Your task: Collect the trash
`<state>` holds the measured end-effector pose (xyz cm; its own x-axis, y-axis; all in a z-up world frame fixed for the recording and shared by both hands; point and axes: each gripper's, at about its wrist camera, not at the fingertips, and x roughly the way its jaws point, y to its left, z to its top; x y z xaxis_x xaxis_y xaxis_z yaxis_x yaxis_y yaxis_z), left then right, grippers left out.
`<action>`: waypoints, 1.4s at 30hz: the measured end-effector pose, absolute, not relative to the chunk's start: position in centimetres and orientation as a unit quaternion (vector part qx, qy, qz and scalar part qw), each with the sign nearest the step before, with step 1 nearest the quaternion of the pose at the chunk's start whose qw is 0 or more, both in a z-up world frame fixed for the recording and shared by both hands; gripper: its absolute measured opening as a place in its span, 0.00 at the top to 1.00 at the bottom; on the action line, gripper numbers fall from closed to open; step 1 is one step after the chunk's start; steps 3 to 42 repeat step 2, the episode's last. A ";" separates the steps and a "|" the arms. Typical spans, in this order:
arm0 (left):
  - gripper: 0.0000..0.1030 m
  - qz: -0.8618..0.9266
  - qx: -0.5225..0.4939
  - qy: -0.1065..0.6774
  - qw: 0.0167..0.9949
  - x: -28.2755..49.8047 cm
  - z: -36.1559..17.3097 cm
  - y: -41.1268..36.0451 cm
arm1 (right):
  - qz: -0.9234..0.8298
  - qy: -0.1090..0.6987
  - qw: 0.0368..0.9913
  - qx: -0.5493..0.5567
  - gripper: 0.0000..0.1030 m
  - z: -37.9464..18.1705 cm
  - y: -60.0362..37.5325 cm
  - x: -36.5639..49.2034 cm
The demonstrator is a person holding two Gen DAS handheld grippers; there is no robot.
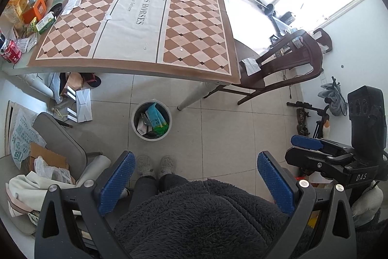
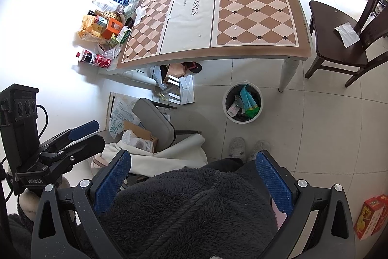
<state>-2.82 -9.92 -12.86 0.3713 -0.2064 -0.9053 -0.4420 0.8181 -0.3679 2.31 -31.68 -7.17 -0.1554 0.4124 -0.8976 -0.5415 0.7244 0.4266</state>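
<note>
Left gripper (image 1: 195,182) and right gripper (image 2: 192,182): jaws spread wide, nothing held, both raised close to the person's fleece jacket (image 1: 203,215). The trash bin (image 1: 152,120) stands on the floor by the table leg (image 1: 191,96), already part-filled. Remaining scraps sit well apart from it: crumpled paper (image 1: 72,3) at the table's far side, tissue (image 2: 347,33) on the chair (near the backrest). Risk: a thin tissue may slip from the pads; reaching past the snack boxes (image 1: 36,7) could topple the cola bottle (image 2: 94,60).
</note>
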 end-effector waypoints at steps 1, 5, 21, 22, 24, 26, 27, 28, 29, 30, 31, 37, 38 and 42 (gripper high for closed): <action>0.00 0.077 -0.292 0.554 0.776 -2.7 -12.7 -9.8 | 0.368 0.665 0.649 -0.048 0.00 -7.2 -31.7 2.3; 0.00 0.078 -0.292 0.553 0.776 -2.7 -12.6 -9.8 | 0.369 0.664 0.648 -0.049 0.00 -7.1 -31.7 2.3; 0.00 0.078 -0.292 0.553 0.776 -2.7 -12.6 -9.8 | 0.369 0.664 0.648 -0.049 0.00 -7.1 -31.7 2.3; 0.00 0.078 -0.292 0.553 0.776 -2.7 -12.6 -9.8 | 0.369 0.664 0.648 -0.049 0.00 -7.1 -31.7 2.3; 0.00 0.078 -0.292 0.553 0.776 -2.7 -12.6 -9.8 | 0.369 0.664 0.648 -0.049 0.00 -7.1 -31.7 2.3; 0.00 0.078 -0.292 0.553 0.776 -2.7 -12.6 -9.8 | 0.369 0.664 0.648 -0.049 0.00 -7.1 -31.7 2.3; 0.00 0.078 -0.292 0.553 0.776 -2.7 -12.6 -9.8 | 0.369 0.664 0.648 -0.049 0.00 -7.1 -31.7 2.3; 0.00 0.078 -0.292 0.553 0.776 -2.7 -12.6 -9.8 | 0.369 0.664 0.648 -0.049 0.00 -7.1 -31.7 2.3; 0.00 0.078 -0.292 0.553 0.776 -2.7 -12.6 -9.8 | 0.369 0.664 0.648 -0.049 0.00 -7.1 -31.7 2.3; 0.00 0.078 -0.292 0.553 0.776 -2.7 -12.6 -9.8 | 0.369 0.664 0.648 -0.049 0.00 -7.1 -31.7 2.3; 0.00 0.078 -0.292 0.553 0.776 -2.7 -12.6 -9.8 | 0.369 0.664 0.648 -0.049 0.00 -7.1 -31.7 2.3; 0.00 0.078 -0.292 0.553 0.776 -2.7 -12.6 -9.8 | 0.369 0.664 0.648 -0.049 0.00 -7.1 -31.7 2.3; 0.00 0.078 -0.292 0.553 0.776 -2.7 -12.6 -9.8 | 0.369 0.664 0.648 -0.049 0.00 -7.1 -31.7 2.3; 0.00 0.078 -0.292 0.553 0.776 -2.7 -12.6 -9.8 | 0.369 0.664 0.648 -0.049 0.00 -7.1 -31.7 2.3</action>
